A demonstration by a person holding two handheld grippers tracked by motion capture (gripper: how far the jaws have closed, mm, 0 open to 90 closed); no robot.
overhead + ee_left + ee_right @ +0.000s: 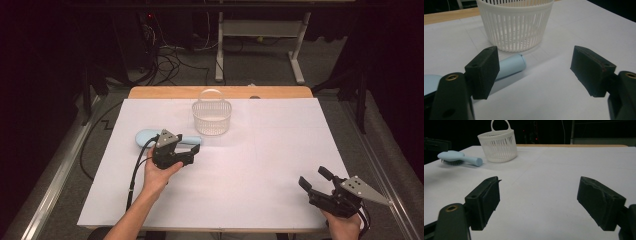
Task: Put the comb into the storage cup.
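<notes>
At the near right corner of the table [280, 200], the right gripper [316, 183] rests with jaws spread, holding nothing. Left of centre, the left gripper [194, 153] hovers with jaws spread just beside the handle of the blue hairbrush [459, 157]. The step appears to be reaching; next, the jaws must straddle the handle and close. The white basket [212, 117] stands near the far edge. Beyond lie dark floor and cables.

No writing, label, brand mark or number can be read anywhere here, not on the white basket [211, 118], the pale blue hairbrush [459, 157], or the paper-covered worktop [260, 165].
</notes>
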